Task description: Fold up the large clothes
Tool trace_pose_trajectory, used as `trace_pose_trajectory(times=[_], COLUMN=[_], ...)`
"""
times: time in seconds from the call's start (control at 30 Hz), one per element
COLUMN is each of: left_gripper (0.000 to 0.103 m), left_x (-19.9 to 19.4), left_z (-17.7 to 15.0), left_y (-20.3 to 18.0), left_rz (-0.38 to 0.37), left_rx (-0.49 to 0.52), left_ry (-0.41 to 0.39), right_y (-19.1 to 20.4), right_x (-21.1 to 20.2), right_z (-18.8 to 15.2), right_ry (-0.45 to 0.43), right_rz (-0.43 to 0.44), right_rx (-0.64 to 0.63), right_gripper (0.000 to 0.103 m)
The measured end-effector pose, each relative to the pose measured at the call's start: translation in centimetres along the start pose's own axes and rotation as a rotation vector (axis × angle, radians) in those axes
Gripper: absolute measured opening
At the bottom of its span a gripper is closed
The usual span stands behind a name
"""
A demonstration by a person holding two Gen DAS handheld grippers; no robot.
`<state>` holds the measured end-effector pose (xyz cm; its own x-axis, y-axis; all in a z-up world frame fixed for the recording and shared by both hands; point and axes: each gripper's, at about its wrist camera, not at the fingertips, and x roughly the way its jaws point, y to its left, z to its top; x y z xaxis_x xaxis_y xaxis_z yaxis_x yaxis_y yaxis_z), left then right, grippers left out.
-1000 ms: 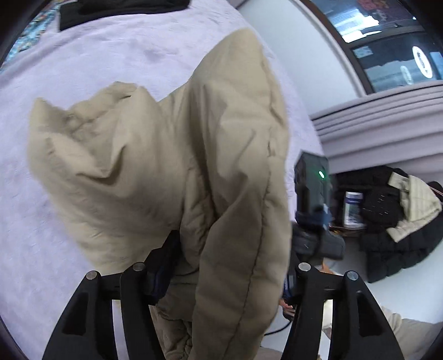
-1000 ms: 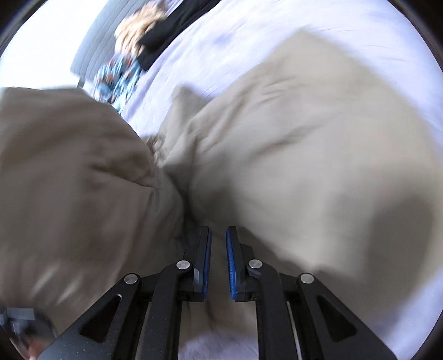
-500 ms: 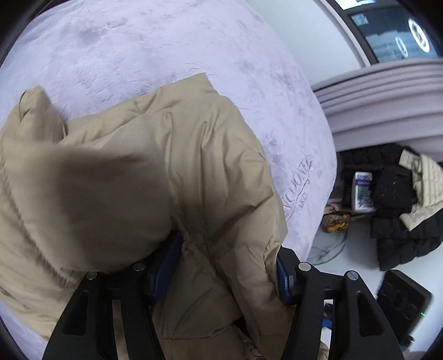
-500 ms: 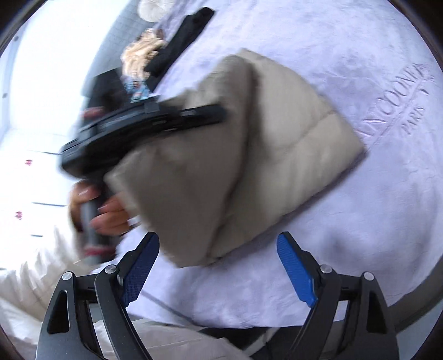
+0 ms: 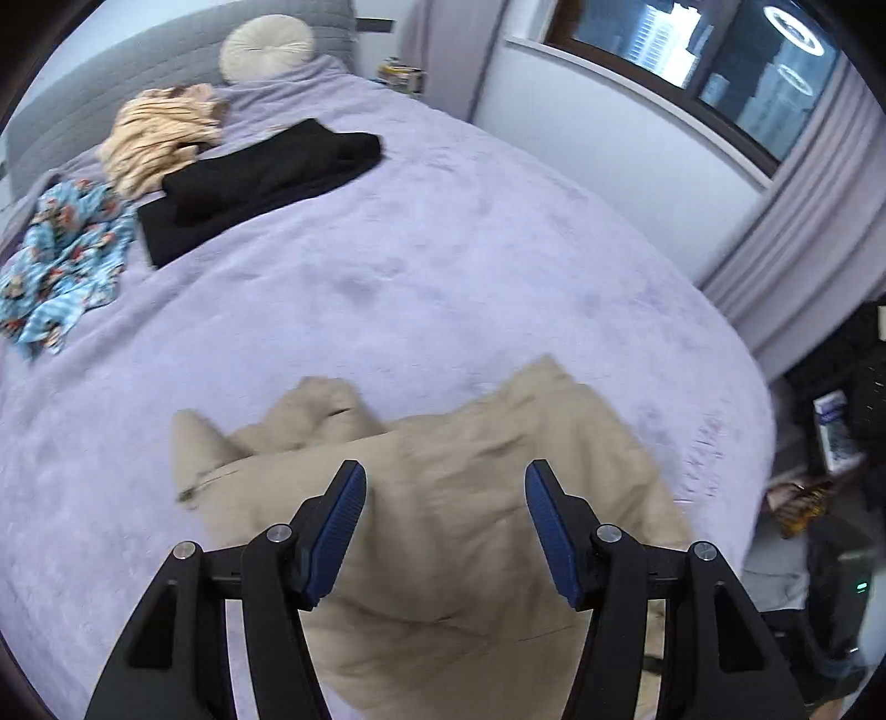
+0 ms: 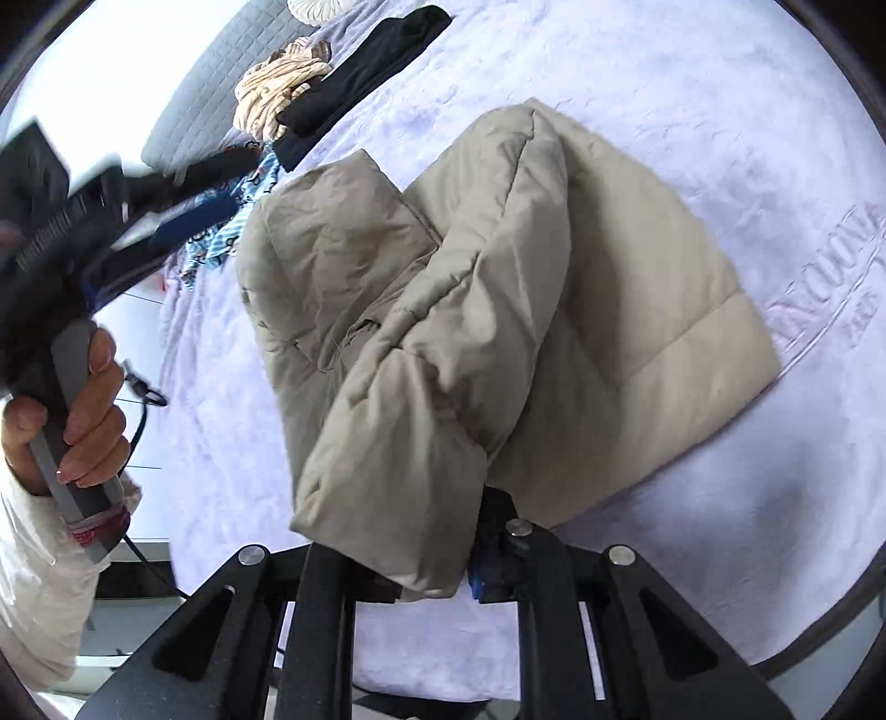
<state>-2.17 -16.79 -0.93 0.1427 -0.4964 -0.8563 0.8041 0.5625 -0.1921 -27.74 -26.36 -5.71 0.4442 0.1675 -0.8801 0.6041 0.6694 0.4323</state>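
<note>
A beige padded jacket (image 5: 443, 498) lies bunched on the lavender bed cover (image 5: 387, 277). My left gripper (image 5: 446, 526) is open and empty, held above the jacket. In the right wrist view the jacket (image 6: 526, 277) lies folded over, and its sleeve end (image 6: 387, 498) sits between the jaws of my right gripper (image 6: 432, 581), which look closed on it. The left gripper (image 6: 183, 216) also shows there at the left, held in a hand above the bed.
At the head of the bed lie a folded black garment (image 5: 266, 177), a tan striped garment (image 5: 160, 138), a blue patterned cloth (image 5: 61, 260) and a round cushion (image 5: 266, 47). Dark clothes (image 5: 864, 387) are piled on the floor by the curtain (image 5: 803, 221).
My left gripper let go of the jacket and lifted clear of it. My right gripper, open half a second ago, has closed around the sleeve end.
</note>
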Motion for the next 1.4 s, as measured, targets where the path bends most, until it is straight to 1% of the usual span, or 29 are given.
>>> trace_pose_trajectory(times=[0.07, 0.1, 0.13, 0.2, 0.27, 0.33, 0.43, 0.6, 0.67, 0.7, 0.73, 0.77, 0.83, 0.9, 0.93, 1.0, 1.03, 1.1, 1.17, 1.23, 1.3, 1.33, 1.4], left_gripper=[0.061, 0.061, 0.061, 0.061, 0.061, 0.061, 0.061, 0.061, 0.061, 0.061, 0.061, 0.061, 0.061, 0.061, 0.061, 0.061, 0.061, 0.061, 0.061, 0.061, 0.061, 0.061, 0.061], left_x=[1.4, 2.4, 3.7, 6.1, 8.6, 10.5, 13.4, 16.8, 17.5, 17.9, 18.1, 18.2, 18.2, 18.2, 18.2, 18.1, 18.1, 18.0, 17.6, 16.6, 14.8, 13.6, 11.3], left_z=[-1.2, -1.7, -2.3, -2.4, -1.9, -0.9, 1.0, 2.7, 2.9, 3.0, 3.1, 3.0, 2.8, 2.7, 2.6, 2.5, 2.5, 2.5, 2.6, 2.7, 2.6, 2.4, 1.7], left_y=[2.7, 3.5, 3.9, 3.6, 1.8, -0.1, -2.4, -5.4, -5.8, -6.0, -6.1, -6.1, -6.1, -6.0, -6.0, -6.0, -6.1, -6.2, -6.3, -6.1, -5.6, -5.4, -5.1], left_rz=[0.067, 0.087, 0.093, 0.097, 0.102, 0.106, 0.113, 0.154, 0.163, 0.17, 0.176, 0.179, 0.182, 0.188, 0.189, 0.195, 0.198, 0.21, 0.226, 0.236, 0.226, 0.213, 0.207], left_rx=[-0.05, -0.069, -0.086, -0.103, -0.092, -0.081, -0.081, -0.074, -0.083, -0.081, -0.075, -0.069, -0.065, -0.061, -0.058, -0.05, -0.047, -0.043, -0.044, -0.063, -0.094, -0.106, -0.113], left_ry=[0.032, 0.043, 0.05, 0.057, 0.055, 0.04, 0.037, 0.048, 0.058, 0.065, 0.071, 0.074, 0.075, 0.078, 0.078, 0.081, 0.081, 0.087, 0.097, 0.106, 0.107, 0.103, 0.1], right_y=[0.2, 0.0, -0.1, -0.4, -1.9, -3.4, -5.9, -10.7, -12.0, -12.5, -13.2, -13.6, -13.1, -12.5, -11.9, -11.1, -10.4, -9.2, -8.2, -7.6, -7.7, -8.1, -9.3], right_x=[0.3, 0.4, 0.5, 0.5, 0.3, 0.3, 0.0, 0.3, 0.6, 0.5, -0.1, -0.8, -2.8, -5.7, -7.2, -9.0, -9.3, -8.3, -5.9, -3.0, -0.8, 0.1, 1.1], right_z=[0.2, 0.3, 0.3, 0.5, 0.6, 1.0, 1.2, 3.2, 4.1, 4.2, 4.1, 4.0, 4.3, 4.5, 4.6, 5.3, 5.8, 7.0, 7.3, 6.9, 6.2, 6.0, 5.6], right_ry=[0.0, 0.0, -0.002, -0.011, -0.018, -0.025, -0.042, -0.062, -0.05, -0.028, -0.004, 0.011, 0.01, -0.034, -0.065, -0.106, -0.105, -0.071, 0.004, 0.099, 0.167, 0.195, 0.226], right_rz=[-0.02, -0.027, -0.033, -0.047, -0.061, -0.073, -0.083, -0.05, -0.035, -0.011, 0.012, 0.012, -0.039, -0.073, -0.072, -0.045, -0.018, 0.018, 0.024, -0.011, -0.085, -0.097, -0.079], right_rx=[-0.014, -0.015, -0.013, 0.0, 0.026, 0.064, 0.107, 0.168, 0.172, 0.188, 0.207, 0.216, 0.183, 0.125, 0.092, 0.036, 0.006, -0.05, -0.102, -0.142, -0.184, -0.189, -0.156], right_gripper=[0.017, 0.017, 0.017, 0.017, 0.017, 0.017, 0.017, 0.017, 0.017, 0.017, 0.018, 0.019, 0.02, 0.02, 0.02, 0.02, 0.02, 0.02, 0.02, 0.02, 0.02, 0.02, 0.02])
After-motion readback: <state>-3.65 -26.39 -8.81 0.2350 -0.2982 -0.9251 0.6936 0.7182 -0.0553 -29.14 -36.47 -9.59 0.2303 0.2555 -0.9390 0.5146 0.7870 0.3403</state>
